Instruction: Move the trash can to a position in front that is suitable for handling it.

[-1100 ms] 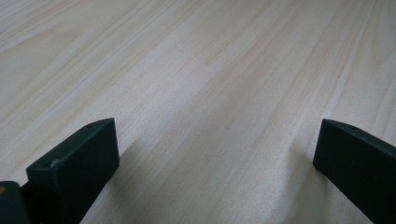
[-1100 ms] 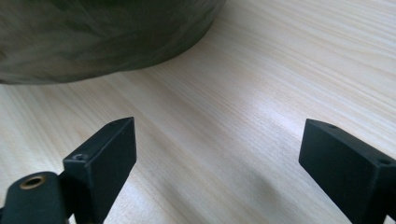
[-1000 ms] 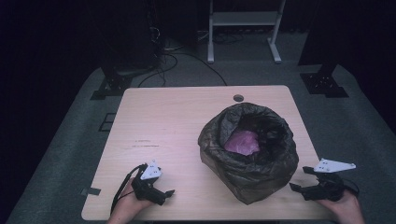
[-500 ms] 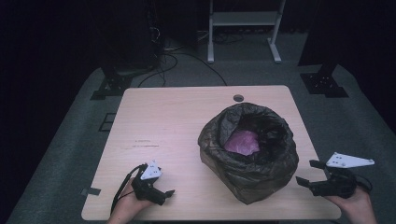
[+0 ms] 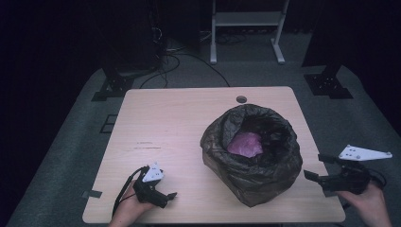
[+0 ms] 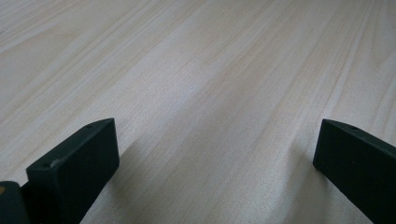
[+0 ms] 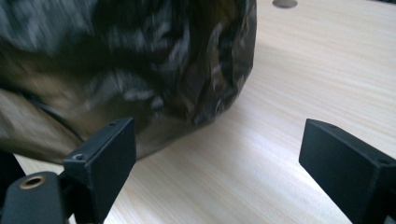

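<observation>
Both grippers stand wide and empty: my left gripper (image 5: 163,196) rests at 7 o'clock on the table (image 5: 165,123), parked clear of the work; my right gripper (image 5: 316,166) hangs at 4 o'clock, jaws aimed at the bag's flank, presumably to take its rim. One dark plastic bag (image 5: 253,153) sits at 3 o'clock, mouth open, one pink item (image 5: 245,144) inside. Two grippers, one bag.

Left gripper (image 5: 163,196) low at near-left, fingers (image 6: 74,168) spread wide, nothing between; left hand (image 5: 127,213) gripping from below; right gripper (image 5: 319,168) raised at far right, fingers (image 7: 100,163) spread wide, empty; right hand (image 5: 366,205) underneath.
</observation>
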Demonstrator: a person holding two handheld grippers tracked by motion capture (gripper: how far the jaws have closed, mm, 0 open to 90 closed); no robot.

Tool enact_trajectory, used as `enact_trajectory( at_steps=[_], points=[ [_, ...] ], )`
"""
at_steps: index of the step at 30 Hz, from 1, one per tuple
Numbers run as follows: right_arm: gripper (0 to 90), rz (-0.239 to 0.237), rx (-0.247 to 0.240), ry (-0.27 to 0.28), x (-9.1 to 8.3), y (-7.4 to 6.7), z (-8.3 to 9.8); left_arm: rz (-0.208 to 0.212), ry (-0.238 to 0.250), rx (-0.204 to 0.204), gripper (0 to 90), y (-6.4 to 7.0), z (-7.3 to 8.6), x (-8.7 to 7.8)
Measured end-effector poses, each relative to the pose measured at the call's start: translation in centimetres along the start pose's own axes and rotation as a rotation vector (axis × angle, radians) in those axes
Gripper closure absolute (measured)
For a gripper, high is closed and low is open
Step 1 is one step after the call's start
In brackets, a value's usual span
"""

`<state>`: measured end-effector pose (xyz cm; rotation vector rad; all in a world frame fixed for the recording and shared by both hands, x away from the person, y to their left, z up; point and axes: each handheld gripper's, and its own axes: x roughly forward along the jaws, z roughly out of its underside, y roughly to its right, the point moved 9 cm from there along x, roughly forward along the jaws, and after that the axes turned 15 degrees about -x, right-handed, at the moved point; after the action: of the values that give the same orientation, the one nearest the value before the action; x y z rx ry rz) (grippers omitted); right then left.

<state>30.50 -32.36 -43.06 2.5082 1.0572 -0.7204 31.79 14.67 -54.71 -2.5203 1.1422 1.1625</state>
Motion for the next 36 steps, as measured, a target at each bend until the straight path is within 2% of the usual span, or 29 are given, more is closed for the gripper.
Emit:
enact_trajectory(
  at_steps=[7, 18, 27, 36],
  points=[
    [10.0, -0.004, -0.005, 0.023, -1.0, 0.0, -2.0, 0.0, 0.0, 0.0, 0.0, 0.0, 0.0, 0.0],
    [10.1, 0.001, -0.032, 0.043, -1.1, 0.1, -5.1, 0.001, 0.0, 0.002, 0.0, 0.1, 0.0, 0.0],
    [10.1, -0.002, -0.039, 0.056, -0.9, 0.0, -7.1, 0.004, 0.001, 0.005, 0.0, 0.2, 0.0, 0.1],
    [10.1, -0.02, -0.02, 0.085, 0.2, 0.4, -9.0, 0.007, -0.001, 0.01, 0.0, 0.3, 0.0, 0.1]
  ],
)
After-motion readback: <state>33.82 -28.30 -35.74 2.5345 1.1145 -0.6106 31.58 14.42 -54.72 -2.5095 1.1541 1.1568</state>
